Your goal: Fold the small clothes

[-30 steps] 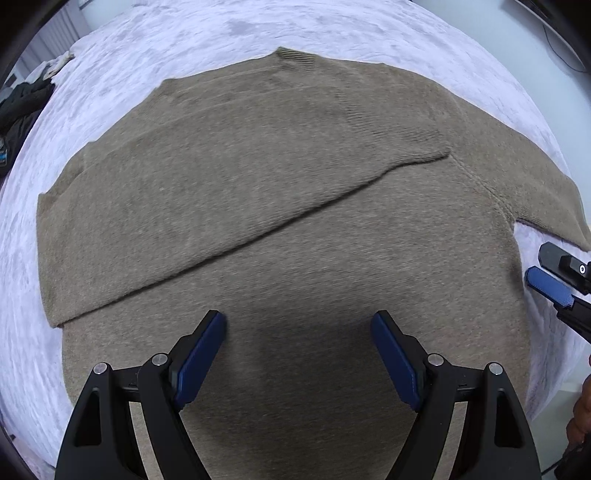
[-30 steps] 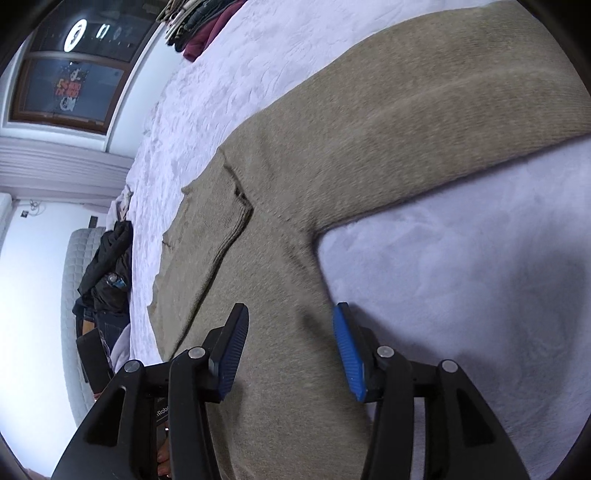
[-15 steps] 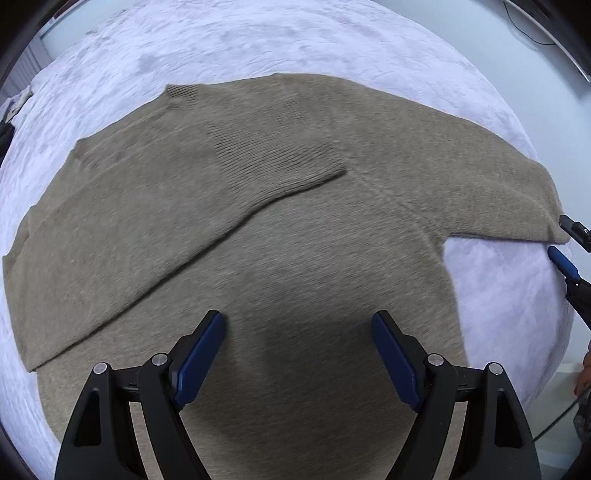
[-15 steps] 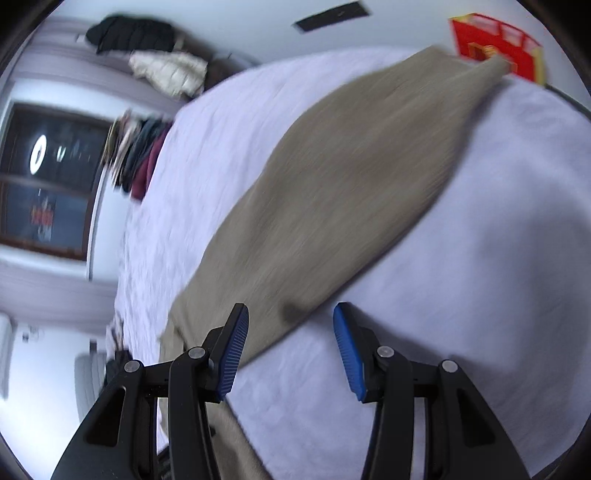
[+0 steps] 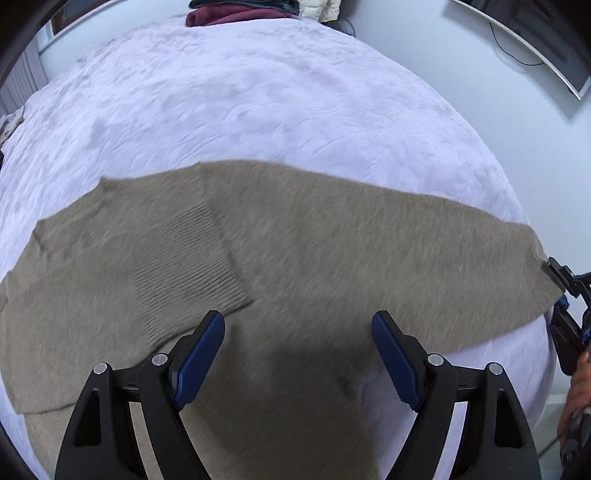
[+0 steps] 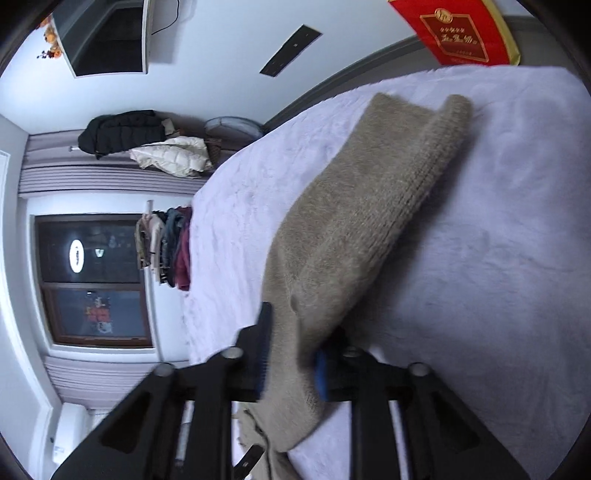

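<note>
A: Near field first. Left gripper [image 5: 298, 354]: fingers spread wide, holding nothing, poised over the body of the brown sweater [image 5: 295, 266]. Its near hem runs out of view toward the bed's near edge.

B: And the other one?

A: Right gripper [image 6: 291, 354]: fingers drawn narrow onto the sleeve [image 6: 369, 221], knit pinched between the blue pads. From the left camera it sits at the bed's right edge, at the sleeve's cuff.

B: How does the cloth lie?

A: The sweater is spread flat on the white bedspread [image 5: 258, 110]. One ribbed cuff [image 5: 188, 266] already lies folded over the chest, just ahead of the left finger. The other sleeve stretches out toward the right edge, long axis running left to right across the bed.

B: So the next move?

A: My guess: carry the held sleeve inward, along its own length, onto the body. The right gripper has it; the left is nearer the body and could pin the fold line.

B: Far field?

A: A clothes pile [image 5: 236, 14] at the far edge of the bed, wall beyond.
</note>
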